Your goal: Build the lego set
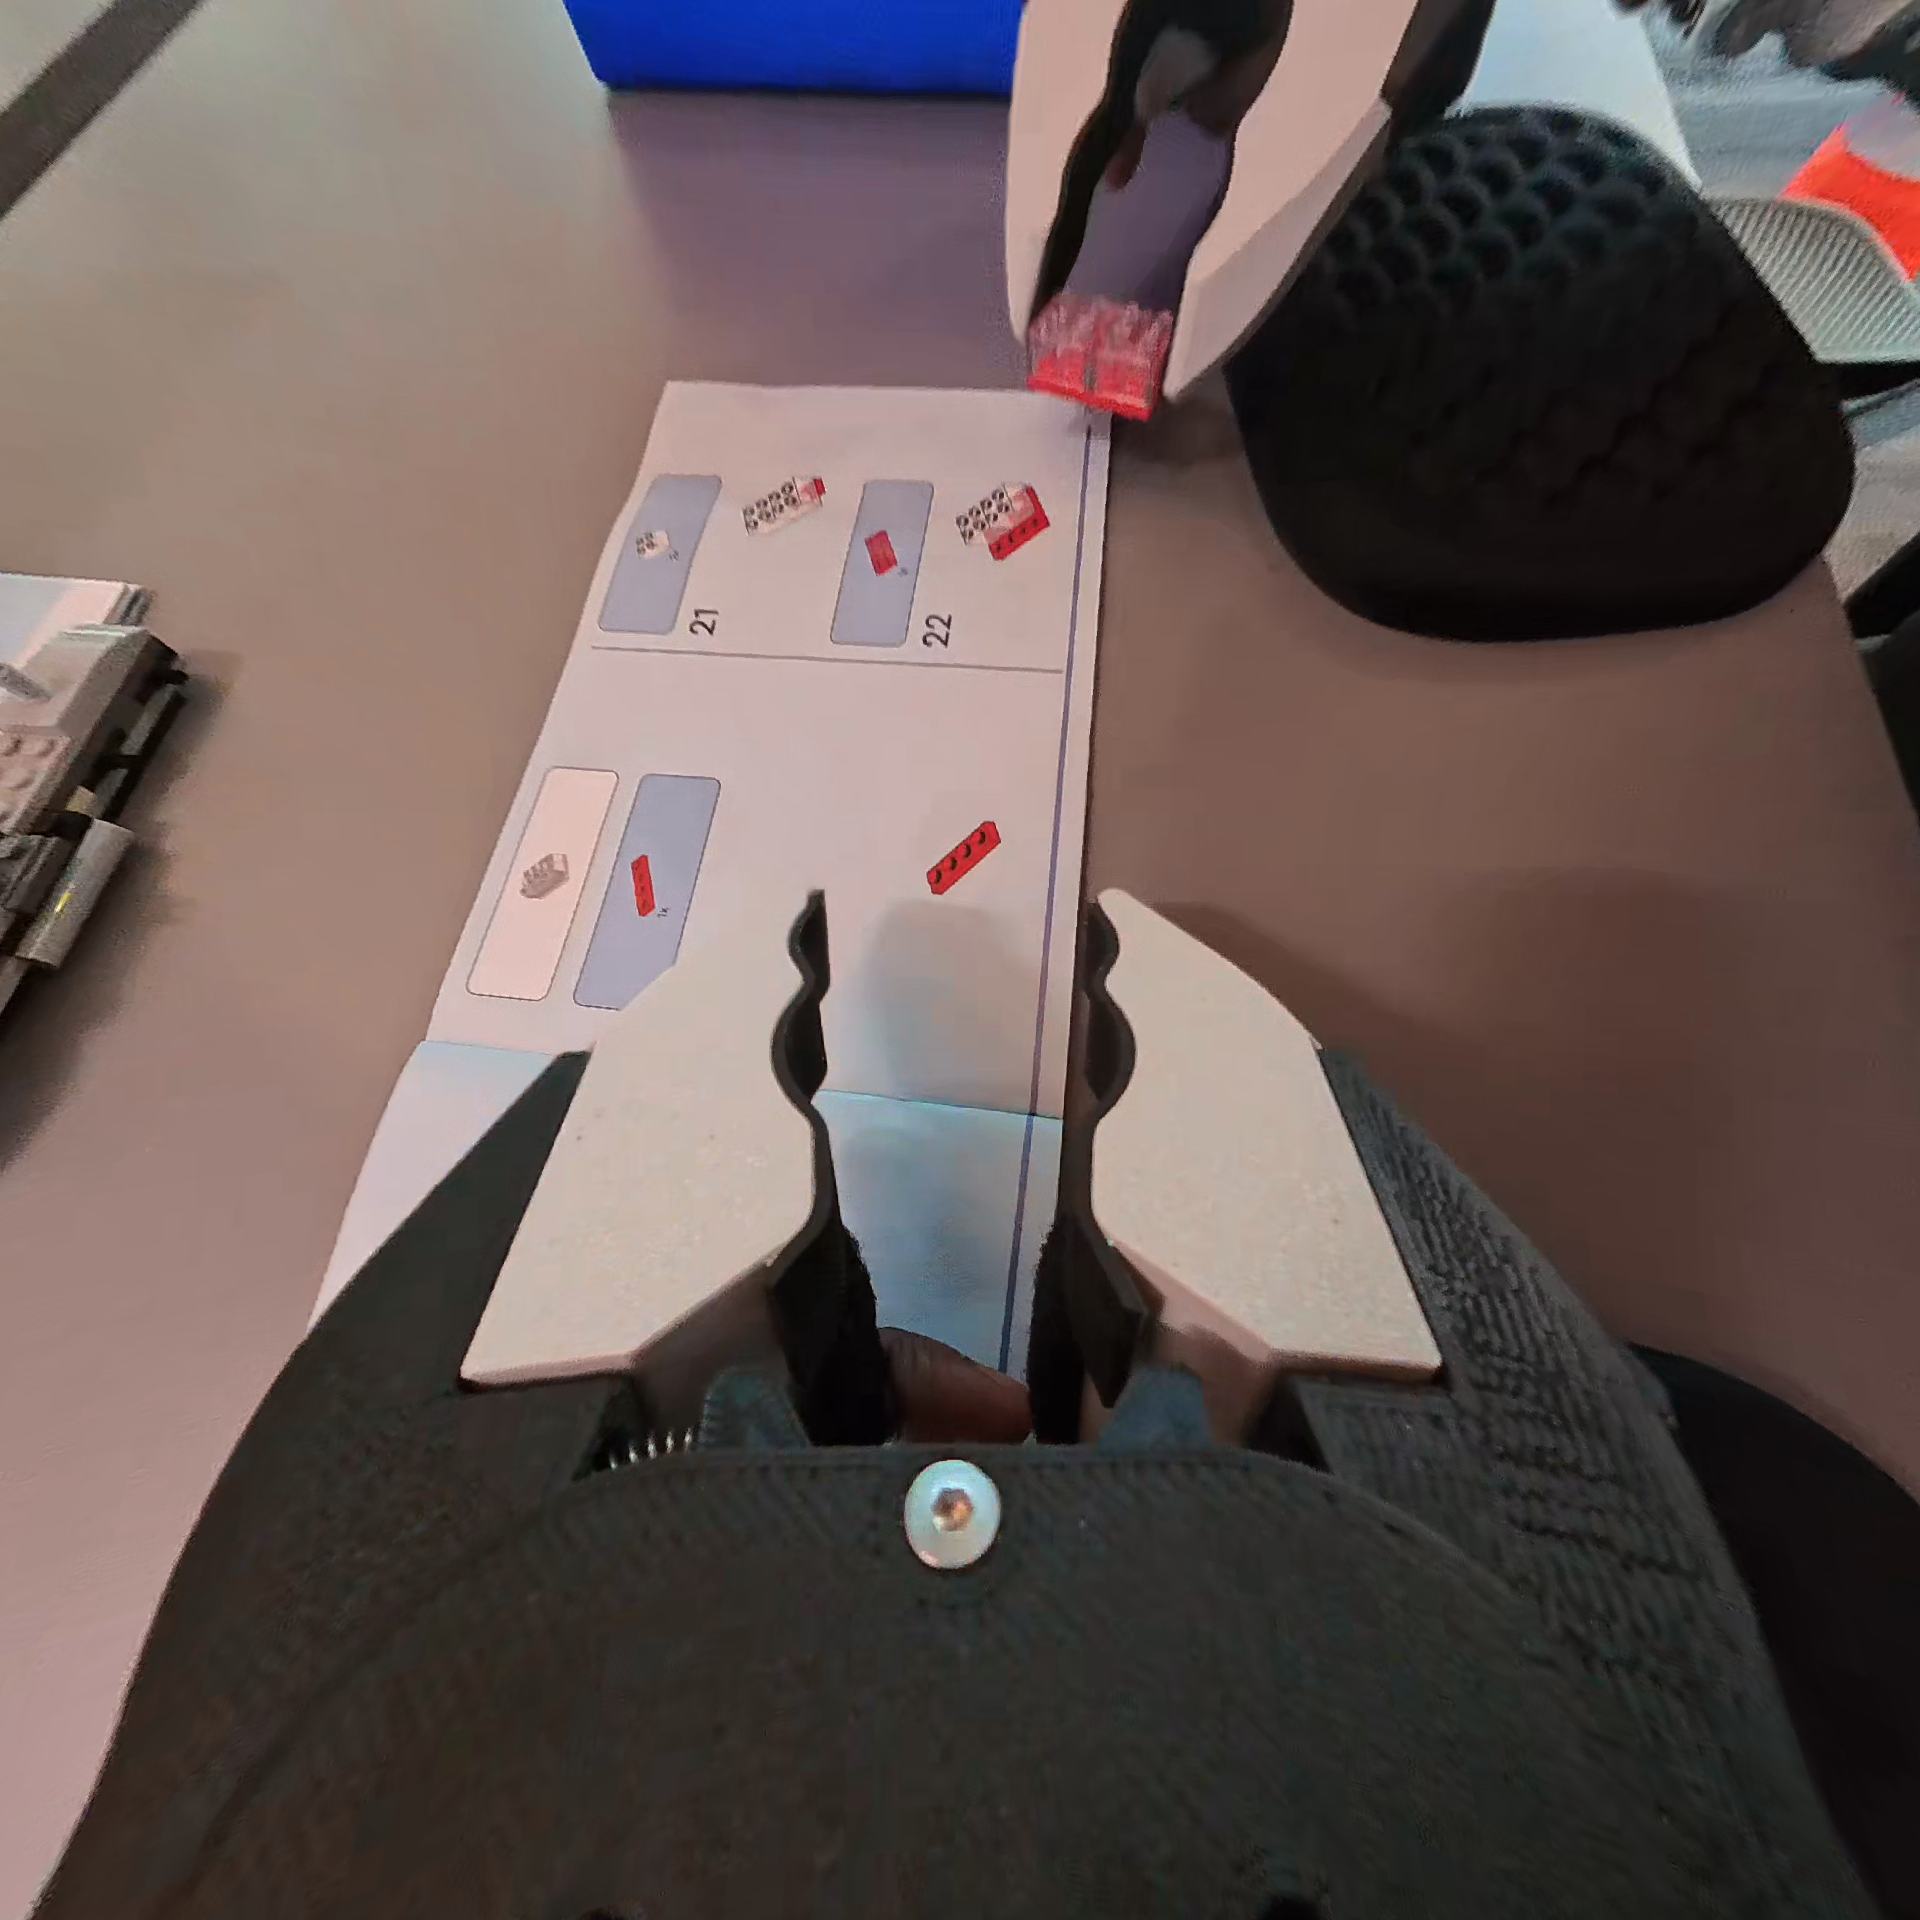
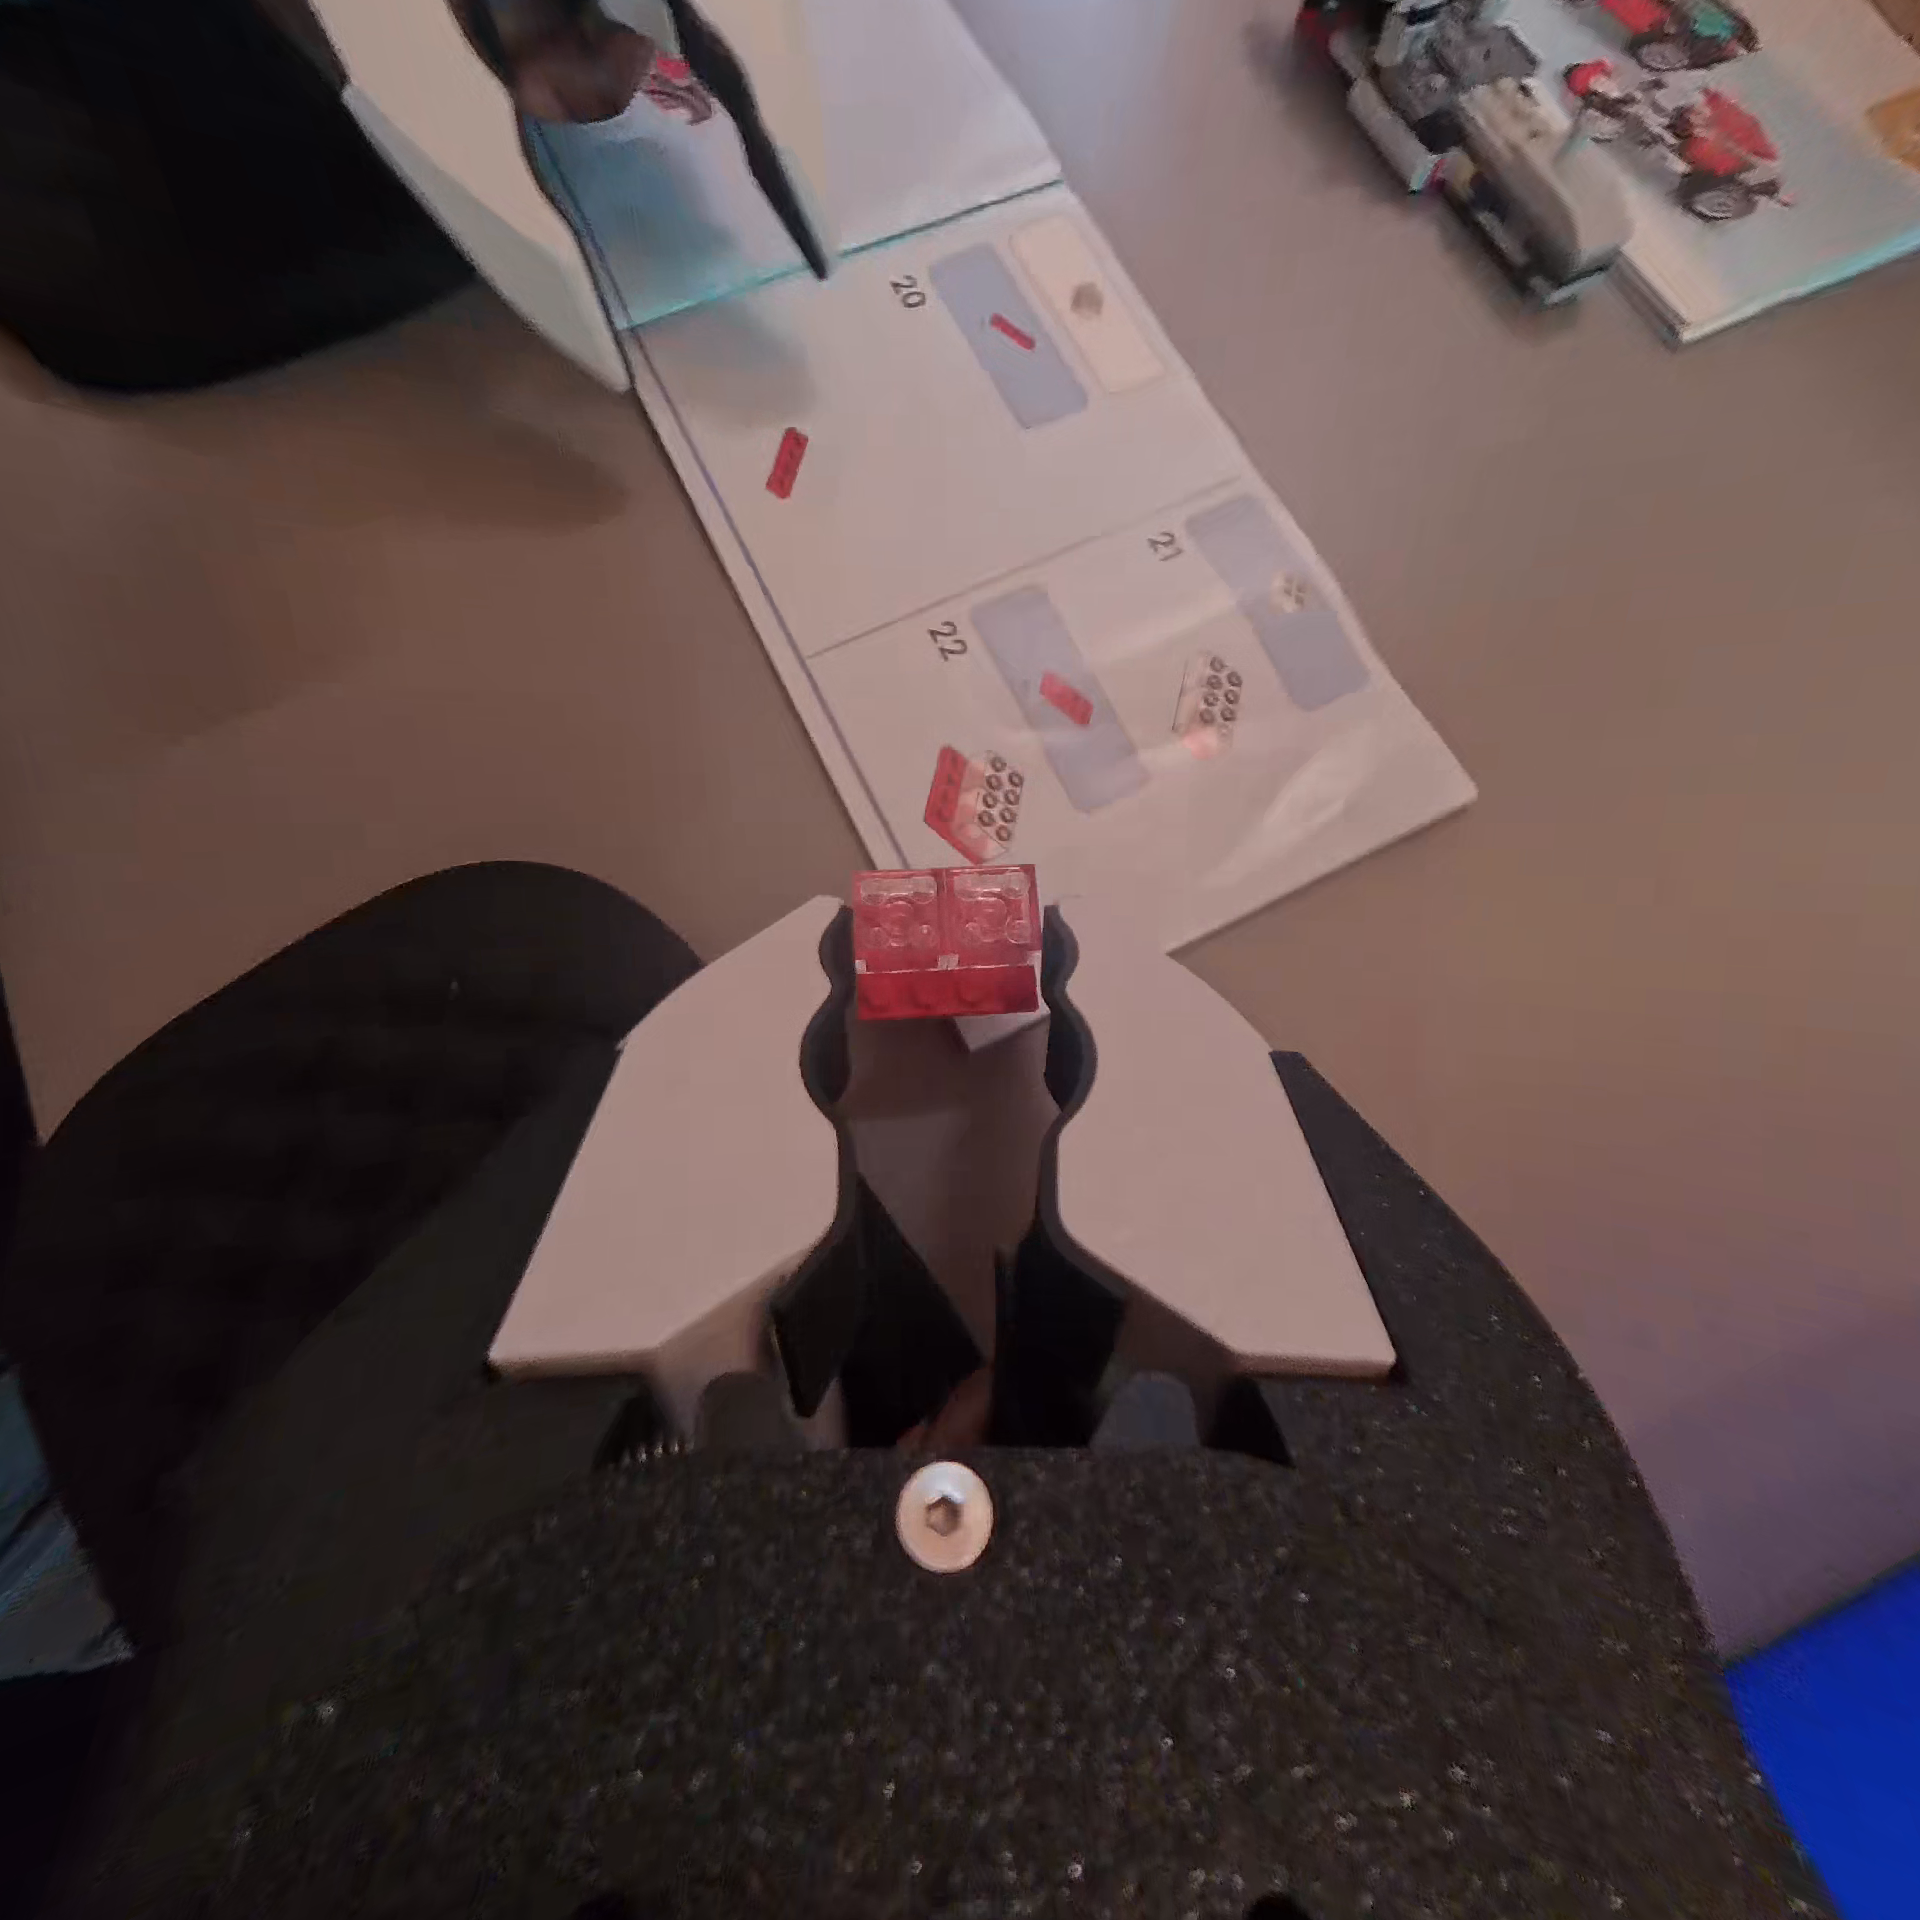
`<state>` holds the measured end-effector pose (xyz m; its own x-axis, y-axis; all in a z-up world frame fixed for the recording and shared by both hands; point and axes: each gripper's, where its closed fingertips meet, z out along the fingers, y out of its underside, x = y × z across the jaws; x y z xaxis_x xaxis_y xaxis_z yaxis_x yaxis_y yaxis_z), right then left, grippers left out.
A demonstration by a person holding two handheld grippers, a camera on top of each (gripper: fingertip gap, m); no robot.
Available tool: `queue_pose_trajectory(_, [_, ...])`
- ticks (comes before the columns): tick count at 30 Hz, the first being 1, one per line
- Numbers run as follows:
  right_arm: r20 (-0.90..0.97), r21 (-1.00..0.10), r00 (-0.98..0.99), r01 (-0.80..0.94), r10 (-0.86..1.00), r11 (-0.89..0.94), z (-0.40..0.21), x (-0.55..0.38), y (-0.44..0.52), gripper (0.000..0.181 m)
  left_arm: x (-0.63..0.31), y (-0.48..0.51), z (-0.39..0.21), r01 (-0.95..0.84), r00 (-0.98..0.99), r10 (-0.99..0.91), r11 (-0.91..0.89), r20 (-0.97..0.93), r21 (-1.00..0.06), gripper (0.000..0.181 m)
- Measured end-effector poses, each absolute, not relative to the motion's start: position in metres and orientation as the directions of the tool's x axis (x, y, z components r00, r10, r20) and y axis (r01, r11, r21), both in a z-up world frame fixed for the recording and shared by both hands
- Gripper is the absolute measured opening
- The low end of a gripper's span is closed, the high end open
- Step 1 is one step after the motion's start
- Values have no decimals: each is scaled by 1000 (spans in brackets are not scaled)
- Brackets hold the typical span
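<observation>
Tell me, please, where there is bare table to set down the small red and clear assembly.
Bare table lies on the far side of the instruction sheet from the black cap, short of the partly built model. The cap's side is cramped, where the right tool grips the assembly.

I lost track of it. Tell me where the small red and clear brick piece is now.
The brick piece is clamped between the right gripper fingertips, low over the booklet corner beside the black cap.

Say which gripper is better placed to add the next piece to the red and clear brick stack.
Left. The left gripper is open and empty over the paper instruction sheet; the right gripper is shut on the small red and clear brick stack, so probably it keeps holding.
</observation>
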<state>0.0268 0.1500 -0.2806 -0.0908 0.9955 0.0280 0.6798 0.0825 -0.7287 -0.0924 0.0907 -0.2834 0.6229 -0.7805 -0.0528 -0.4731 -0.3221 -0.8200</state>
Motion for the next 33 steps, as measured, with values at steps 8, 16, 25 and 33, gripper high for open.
queue_pose_trajectory(8, [28,-750,-34,660,999,43,-273,15,170,34,-94,92,-294,-528,631,-771,-350,-82,-773,45])
queue_pose_trajectory(16, [38,-724,122,688,992,-57,-281,30,190,34,-96,91,-300,-538,629,-775,-382,-57,-752,41])
queue_pose_trajectory(25, [60,-691,220,713,974,-119,-295,32,210,34,-98,88,-300,-528,630,-776,-400,-30,-749,39])
queue_pose_trajectory(33, [73,-740,408,634,910,-225,-281,24,237,54,-98,88,-300,-532,629,-777,-393,-39,-750,38])
